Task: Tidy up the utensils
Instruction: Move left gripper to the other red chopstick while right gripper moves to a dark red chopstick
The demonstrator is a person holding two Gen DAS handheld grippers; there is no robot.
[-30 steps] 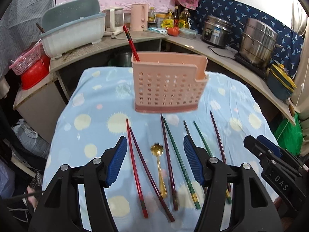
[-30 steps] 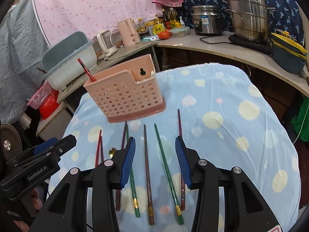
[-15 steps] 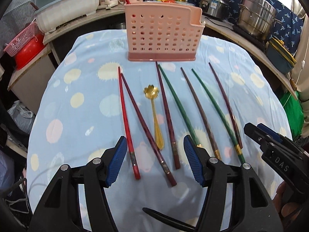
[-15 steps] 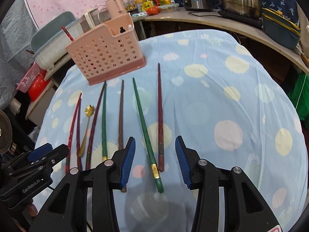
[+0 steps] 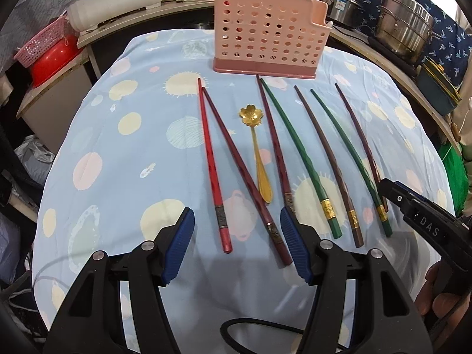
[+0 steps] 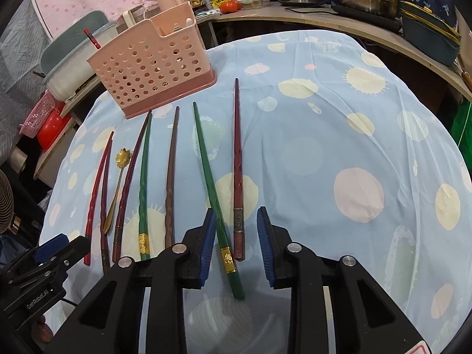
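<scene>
Both grippers lower and closer to the cloth [image 5: 124, 177] than a second ago; the caddy [image 5: 270, 34], which filled mid-frame then, now sits far back, and the whole row of utensils lies in view. Reads as an approach to the first pick; nothing lifted yet.

Left gripper [image 5: 237, 243]: jaws wide apart, empty, over the butt ends of the red chopstick [image 5: 210, 159] and the dark red one [image 5: 236, 159] just beside it. Gold spoon [image 5: 256, 153] lies between that pair and the next stick.

Right gripper [image 6: 233, 246]: jaws apart, empty, straddling the ends of a green chopstick [image 6: 209, 177] and the maroon chopstick [image 6: 237, 159]. Two sticks between the pads — risk of catching both.

Room: sticks lie near each other, tips toward the caddy, handles toward the grippers. Bare cloth wide to the right of the maroon stick and left of the red one. Table edge drops away behind the caddy; counter clutter well apart. Path from row to caddy open
</scene>
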